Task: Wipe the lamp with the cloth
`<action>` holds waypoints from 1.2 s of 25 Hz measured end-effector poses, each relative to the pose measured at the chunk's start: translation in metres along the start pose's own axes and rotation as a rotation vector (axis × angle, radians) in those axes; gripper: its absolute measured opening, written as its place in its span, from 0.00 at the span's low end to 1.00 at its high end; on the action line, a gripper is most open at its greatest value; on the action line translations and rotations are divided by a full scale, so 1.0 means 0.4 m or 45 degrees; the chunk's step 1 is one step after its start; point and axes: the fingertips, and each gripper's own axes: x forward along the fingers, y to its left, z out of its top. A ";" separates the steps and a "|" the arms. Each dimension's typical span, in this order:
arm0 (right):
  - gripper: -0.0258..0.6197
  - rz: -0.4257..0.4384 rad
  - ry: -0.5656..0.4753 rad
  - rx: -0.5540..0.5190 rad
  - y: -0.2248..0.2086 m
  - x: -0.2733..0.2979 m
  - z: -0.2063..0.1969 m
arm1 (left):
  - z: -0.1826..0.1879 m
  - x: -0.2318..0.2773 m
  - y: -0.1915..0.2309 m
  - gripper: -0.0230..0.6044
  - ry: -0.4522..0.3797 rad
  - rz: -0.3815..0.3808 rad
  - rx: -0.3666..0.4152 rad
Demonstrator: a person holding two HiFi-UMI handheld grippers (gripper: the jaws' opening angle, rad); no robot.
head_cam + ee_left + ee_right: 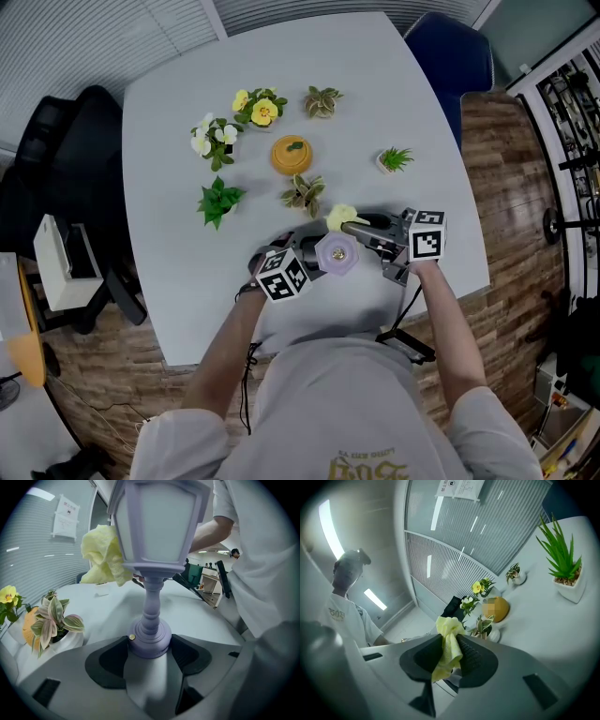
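Note:
A lilac lantern-shaped lamp (337, 253) stands at the table's near edge; in the left gripper view its round base (150, 641) sits between the dark pads and its shade (157, 524) rises above. My left gripper (298, 265) is shut on that base. A pale yellow cloth (339, 217) is pinched in my right gripper (359, 228), which is shut on it just beyond and right of the lamp's top. In the left gripper view the cloth (103, 557) touches the left side of the shade. The right gripper view shows the cloth (449, 646) bunched between the ribbed pads.
Small potted plants stand further back on the white table (412, 103): a variegated one (304, 193) just beyond the cloth, a green one (218, 200), white flowers (212, 138), yellow flowers (260, 108), a spiky green plant (395, 158). An orange pot (292, 155) sits among them. A blue chair (450, 52) stands at the far right.

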 end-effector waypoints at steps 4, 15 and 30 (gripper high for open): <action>0.20 -0.015 0.005 -0.009 -0.007 -0.001 -0.004 | 0.000 0.002 0.001 0.51 0.001 -0.001 0.001; 0.20 -0.113 0.092 -0.035 -0.039 0.001 -0.044 | -0.001 0.001 0.001 0.51 0.003 -0.002 -0.003; 0.20 -0.168 0.011 -0.013 -0.042 -0.024 -0.050 | -0.004 0.003 0.001 0.51 0.009 -0.006 -0.008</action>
